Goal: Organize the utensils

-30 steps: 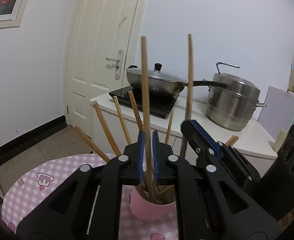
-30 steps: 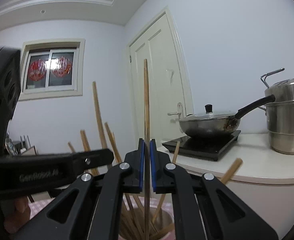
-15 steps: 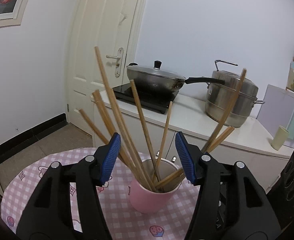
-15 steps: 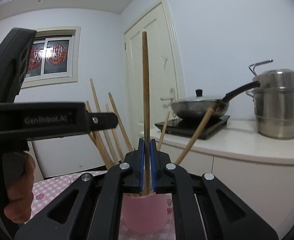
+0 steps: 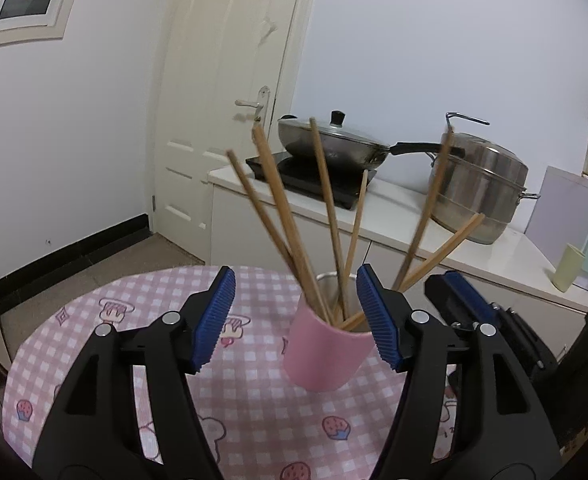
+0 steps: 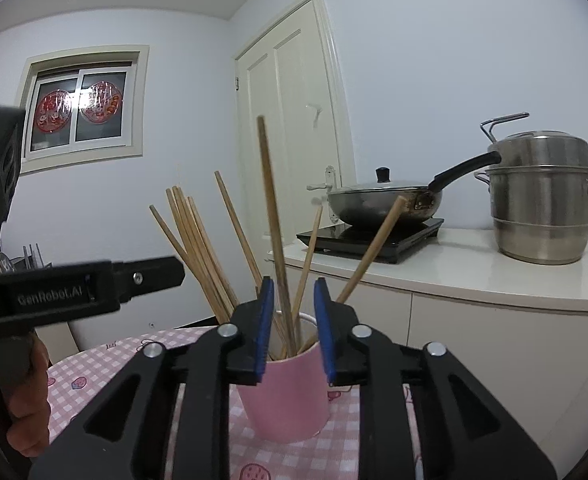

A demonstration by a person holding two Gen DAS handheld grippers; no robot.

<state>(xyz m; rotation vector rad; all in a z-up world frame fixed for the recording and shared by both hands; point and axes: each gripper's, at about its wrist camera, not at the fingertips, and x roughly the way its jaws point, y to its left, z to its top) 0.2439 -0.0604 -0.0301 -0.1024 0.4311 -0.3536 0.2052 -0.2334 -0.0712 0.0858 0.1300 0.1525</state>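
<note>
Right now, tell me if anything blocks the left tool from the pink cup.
Nothing visible blocks it. The left tool, jaws opening with nothing held, faces the pink cup directly across bare checked tablecloth. The chopsticks already stand inside the cup, and the right tool sits off to the cup's right.

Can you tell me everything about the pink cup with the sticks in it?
The pink cup is a smooth, plain tumbler, pale and metallic-looking inside at the rim. It stands upright on the pink checked tablecloth with cartoon prints. A bunch of long wooden chopsticks stands in it, fanning out and leaning on its rim. Nothing else touches it.
</note>
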